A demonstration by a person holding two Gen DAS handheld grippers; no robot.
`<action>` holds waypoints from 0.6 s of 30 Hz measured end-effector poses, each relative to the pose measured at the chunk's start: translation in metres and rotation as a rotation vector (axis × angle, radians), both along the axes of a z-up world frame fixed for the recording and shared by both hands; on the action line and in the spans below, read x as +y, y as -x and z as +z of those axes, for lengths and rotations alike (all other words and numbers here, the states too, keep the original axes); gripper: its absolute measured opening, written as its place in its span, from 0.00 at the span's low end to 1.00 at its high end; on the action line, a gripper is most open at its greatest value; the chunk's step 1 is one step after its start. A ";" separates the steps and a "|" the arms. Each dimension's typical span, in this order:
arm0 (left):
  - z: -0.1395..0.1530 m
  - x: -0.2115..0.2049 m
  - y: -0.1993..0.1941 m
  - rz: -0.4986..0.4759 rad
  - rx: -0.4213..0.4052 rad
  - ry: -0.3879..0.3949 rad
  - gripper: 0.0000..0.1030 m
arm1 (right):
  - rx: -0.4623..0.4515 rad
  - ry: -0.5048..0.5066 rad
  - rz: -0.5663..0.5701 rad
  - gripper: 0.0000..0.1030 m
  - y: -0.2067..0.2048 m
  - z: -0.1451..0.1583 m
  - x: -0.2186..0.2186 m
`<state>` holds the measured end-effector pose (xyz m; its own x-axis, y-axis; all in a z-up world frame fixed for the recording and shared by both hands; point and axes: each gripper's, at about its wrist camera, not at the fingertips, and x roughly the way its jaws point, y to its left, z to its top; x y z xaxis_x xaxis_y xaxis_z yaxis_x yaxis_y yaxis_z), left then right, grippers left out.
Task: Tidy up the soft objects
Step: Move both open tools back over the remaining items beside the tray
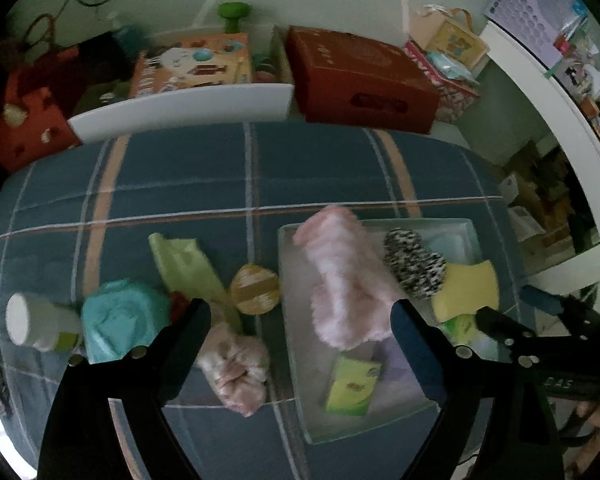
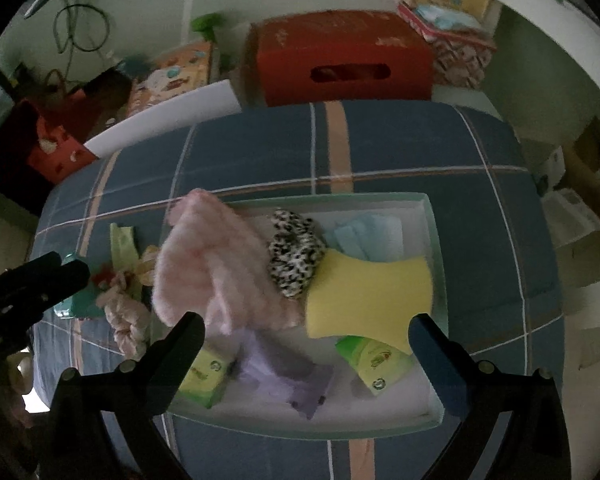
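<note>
Both grippers hang above a blue plaid cloth (image 1: 204, 168) and point steeply down at it. The left gripper (image 1: 300, 316) has its jaws spread wide with nothing between them, and the right gripper (image 2: 306, 330) likewise stands open and empty. A shallow pale tray (image 2: 434, 240) sits on the right part of the cloth. In it a fluffy pink towel (image 2: 204, 264) lies along the left side, its far end reaching over the tray's far-left corner. Just right of it sits a black-and-white speckled soft piece (image 2: 294, 252), touching a yellow sponge (image 2: 368, 296), with a light blue cloth (image 2: 370, 236) behind them. Nearer in the tray lie a lilac cloth (image 2: 284, 376) and two green tissue packs (image 2: 374, 356), one at each side of it. Left of the tray, on the cloth, lie a crumpled pink fabric bundle (image 1: 236, 364), a round yellow pad (image 1: 255, 290), a light green cloth (image 1: 184, 264), a teal bundle (image 1: 120, 320) and a white cup (image 1: 36, 322) on its side.
</note>
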<state>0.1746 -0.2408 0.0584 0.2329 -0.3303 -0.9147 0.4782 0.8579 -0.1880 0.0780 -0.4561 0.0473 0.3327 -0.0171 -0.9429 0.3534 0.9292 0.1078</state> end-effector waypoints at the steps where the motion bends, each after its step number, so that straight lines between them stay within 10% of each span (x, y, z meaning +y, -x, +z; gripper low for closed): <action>1: 0.000 0.004 0.002 0.005 -0.010 -0.006 0.89 | -0.015 0.007 0.008 1.00 0.001 0.002 0.005; 18: -0.022 0.072 0.019 0.113 -0.136 -0.034 0.89 | -0.174 0.043 0.022 1.00 0.011 -0.005 0.069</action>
<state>0.1557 -0.1685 0.0362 0.3891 -0.2644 -0.8824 0.3978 0.9123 -0.0979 0.0667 -0.3872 0.0424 0.4917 -0.0466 -0.8695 0.3120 0.9417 0.1260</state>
